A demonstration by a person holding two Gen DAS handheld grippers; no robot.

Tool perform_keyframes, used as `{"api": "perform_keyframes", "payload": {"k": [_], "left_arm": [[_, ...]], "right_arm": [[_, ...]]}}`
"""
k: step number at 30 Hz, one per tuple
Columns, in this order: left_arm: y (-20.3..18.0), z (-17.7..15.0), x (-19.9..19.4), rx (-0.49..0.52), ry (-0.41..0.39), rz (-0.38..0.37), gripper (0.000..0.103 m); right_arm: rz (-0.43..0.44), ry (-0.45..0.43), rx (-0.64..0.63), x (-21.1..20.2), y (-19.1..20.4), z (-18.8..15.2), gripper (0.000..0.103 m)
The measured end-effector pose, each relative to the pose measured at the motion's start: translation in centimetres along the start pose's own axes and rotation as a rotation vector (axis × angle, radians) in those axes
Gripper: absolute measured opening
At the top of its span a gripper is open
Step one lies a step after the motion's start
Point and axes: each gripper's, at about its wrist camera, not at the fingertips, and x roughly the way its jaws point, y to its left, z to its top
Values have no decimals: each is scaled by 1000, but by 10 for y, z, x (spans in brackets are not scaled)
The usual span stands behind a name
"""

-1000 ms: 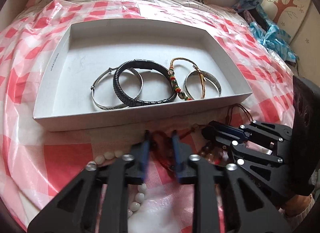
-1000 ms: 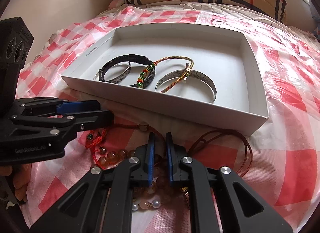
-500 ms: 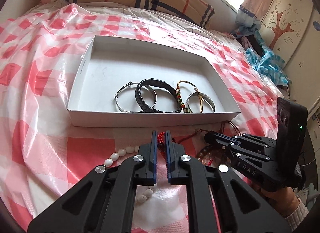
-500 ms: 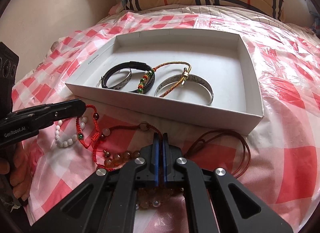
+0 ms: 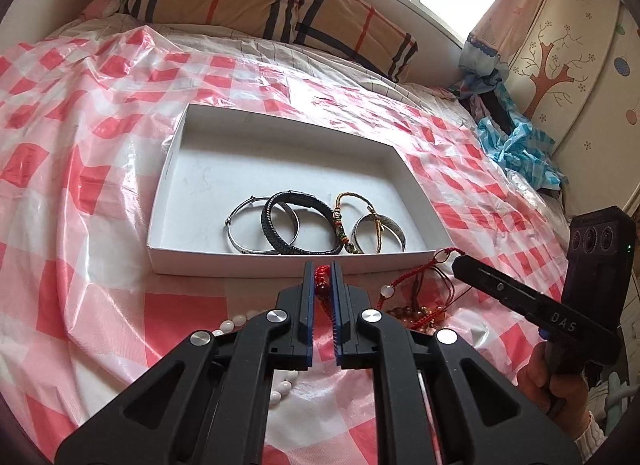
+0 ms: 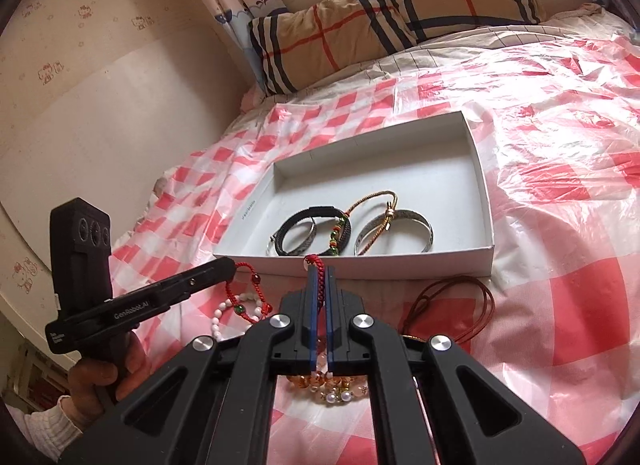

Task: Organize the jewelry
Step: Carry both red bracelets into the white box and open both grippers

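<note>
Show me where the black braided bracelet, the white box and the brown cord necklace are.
black braided bracelet [image 5: 276, 239]: left wrist view, its left arc.
white box [image 5: 256, 265]: left wrist view, near wall.
brown cord necklace [image 6: 486, 301]: right wrist view, right loop.

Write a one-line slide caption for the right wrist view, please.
Right hand-held gripper shut on a red cord bracelet before the white tray of bangles.

White tray [image 6: 486, 225] on checked sheet [image 6: 560, 145], holding bangles [image 6: 424, 225] and black band [image 6: 312, 211]. Right gripper [image 6: 319, 271] clamps red cord [image 6: 316, 263]; left gripper [image 6: 224, 267] pinches the same cord's far end. Beads [image 6: 332, 385] and brown cord [image 6: 452, 305] lie before the tray.
</note>
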Motion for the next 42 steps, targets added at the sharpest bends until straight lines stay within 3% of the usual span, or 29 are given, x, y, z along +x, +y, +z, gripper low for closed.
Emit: {"api": "perform_keyframes", "payload": {"k": [11, 20, 42], "left_arm": [[-12, 18, -2, 21, -47, -19, 7], [4, 27, -4, -16, -67, 3, 7], [6, 54, 22, -50, -113, 13, 7]], "right_arm": [[23, -87, -20, -11, 13, 31, 4], [7, -141, 36, -15, -1, 45, 4], [52, -109, 10, 39, 11, 63, 4]]}}
